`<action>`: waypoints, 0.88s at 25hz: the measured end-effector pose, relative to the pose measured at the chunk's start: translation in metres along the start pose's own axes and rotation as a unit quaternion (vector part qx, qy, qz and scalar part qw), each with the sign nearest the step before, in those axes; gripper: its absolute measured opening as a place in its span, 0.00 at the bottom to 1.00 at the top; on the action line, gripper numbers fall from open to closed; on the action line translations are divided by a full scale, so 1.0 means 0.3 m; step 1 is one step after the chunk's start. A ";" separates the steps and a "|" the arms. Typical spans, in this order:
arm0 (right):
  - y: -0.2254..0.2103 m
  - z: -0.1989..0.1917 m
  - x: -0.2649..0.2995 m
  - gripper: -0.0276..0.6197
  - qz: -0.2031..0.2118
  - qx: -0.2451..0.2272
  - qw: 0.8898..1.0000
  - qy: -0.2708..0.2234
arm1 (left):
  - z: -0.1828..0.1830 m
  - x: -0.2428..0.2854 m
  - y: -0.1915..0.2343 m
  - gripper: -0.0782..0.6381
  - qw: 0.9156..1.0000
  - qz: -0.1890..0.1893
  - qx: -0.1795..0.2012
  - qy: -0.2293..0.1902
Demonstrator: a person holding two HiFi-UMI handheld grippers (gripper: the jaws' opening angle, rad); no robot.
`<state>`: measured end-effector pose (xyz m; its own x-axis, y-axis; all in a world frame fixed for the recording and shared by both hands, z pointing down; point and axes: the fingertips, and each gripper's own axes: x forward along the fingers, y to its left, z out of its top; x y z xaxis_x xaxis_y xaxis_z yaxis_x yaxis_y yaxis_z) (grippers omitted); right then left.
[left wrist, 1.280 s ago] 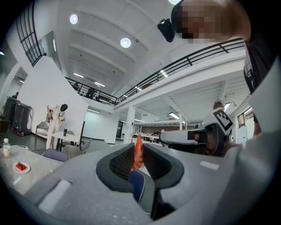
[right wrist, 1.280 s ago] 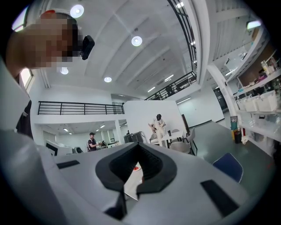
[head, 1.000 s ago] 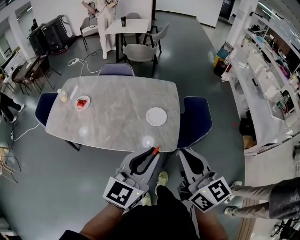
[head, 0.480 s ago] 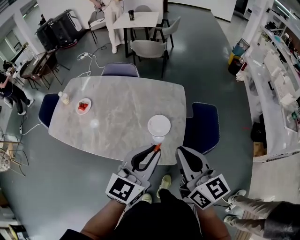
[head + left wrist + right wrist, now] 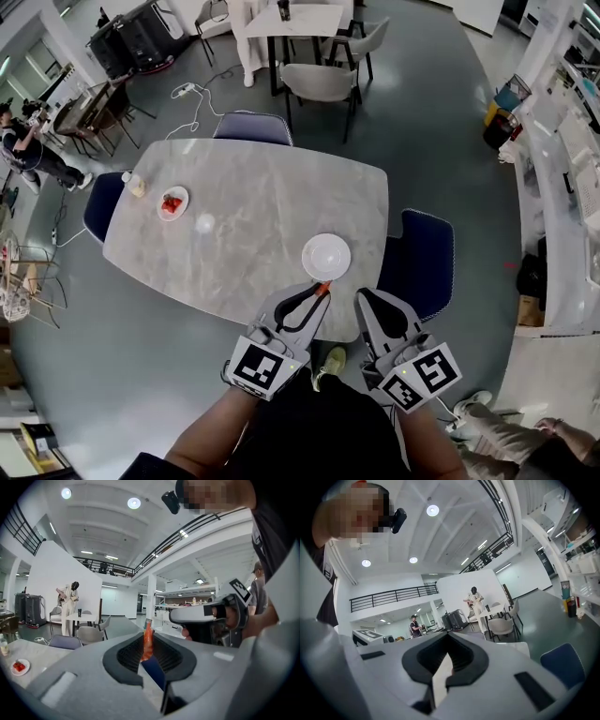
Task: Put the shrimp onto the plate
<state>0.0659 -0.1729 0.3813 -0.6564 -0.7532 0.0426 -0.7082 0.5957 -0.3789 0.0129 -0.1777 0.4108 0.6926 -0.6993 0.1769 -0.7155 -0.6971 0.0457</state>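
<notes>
An orange shrimp (image 5: pixel 147 643) is pinched upright between the jaws of my left gripper (image 5: pixel 147 631), which is shut on it. In the head view the left gripper (image 5: pixel 321 290) hangs over the near edge of the grey marble table (image 5: pixel 253 211), its shrimp (image 5: pixel 322 288) just short of an empty white plate (image 5: pixel 326 256). My right gripper (image 5: pixel 361 297) is beside it, jaws together with nothing between them (image 5: pixel 449 637). A second small plate (image 5: pixel 172 203) at the table's far left holds red shrimp.
Dark blue chairs stand at the right (image 5: pixel 424 262), far (image 5: pixel 249 127) and left (image 5: pixel 99 202) sides of the table. A small bottle (image 5: pixel 138 186) sits next to the shrimp plate. Beyond are a white table with grey chairs (image 5: pixel 323 82) and a standing person (image 5: pixel 251 28).
The table and empty plate have drawn closer to both grippers; the left gripper's tip with the shrimp now reaches the table's near edge by the plate. Both grippers keep their grip state.
</notes>
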 end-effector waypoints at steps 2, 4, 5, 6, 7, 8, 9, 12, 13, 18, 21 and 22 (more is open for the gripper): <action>-0.033 -0.007 0.033 0.05 -0.002 0.004 1.000 0.001 | -0.024 0.040 0.029 0.19 1.000 -0.002 0.003 0.008; -0.065 -0.014 0.070 0.05 -0.006 0.005 1.000 0.000 | -0.056 0.080 0.064 0.19 1.000 -0.006 0.007 0.017; -0.082 -0.019 0.089 0.05 -0.008 0.004 1.000 0.000 | -0.073 0.102 0.082 0.19 1.000 -0.009 0.009 0.022; -0.101 -0.026 0.106 0.05 -0.010 0.005 1.000 0.000 | -0.091 0.125 0.100 0.19 1.000 -0.011 0.010 0.026; -0.121 -0.034 0.122 0.05 -0.013 0.006 1.000 0.002 | -0.110 0.148 0.118 0.19 0.999 -0.014 0.012 0.031; -0.140 -0.045 0.136 0.05 -0.016 0.008 1.000 0.003 | -0.131 0.170 0.134 0.19 0.999 -0.017 0.015 0.036; -0.159 -0.058 0.147 0.05 -0.020 0.010 1.000 0.006 | -0.154 0.193 0.148 0.19 0.999 -0.019 0.017 0.041; -0.218 -0.107 0.173 0.05 -0.033 0.017 0.999 0.014 | -0.235 0.256 0.185 0.19 0.998 -0.028 0.026 0.059; -0.236 -0.127 0.182 0.05 -0.037 0.020 0.999 0.015 | -0.266 0.275 0.198 0.19 0.997 -0.031 0.028 0.065; -0.317 -0.234 0.247 0.05 -0.048 0.038 0.998 0.027 | -0.420 0.343 0.263 0.19 0.993 -0.042 0.049 0.099; -0.354 -0.288 0.280 0.05 -0.050 0.044 0.997 0.032 | -0.534 0.368 0.282 0.19 0.989 -0.048 0.062 0.126; -0.367 -0.305 0.290 0.05 -0.051 0.046 0.997 0.033 | -0.569 0.379 0.289 0.19 0.987 -0.050 0.068 0.135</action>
<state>0.0628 -0.2785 0.5112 -0.6002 -0.7866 0.1453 -0.7471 0.4864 -0.4530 0.0139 -0.2906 0.6028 0.6967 -0.5700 0.4355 -0.6124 -0.7888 -0.0527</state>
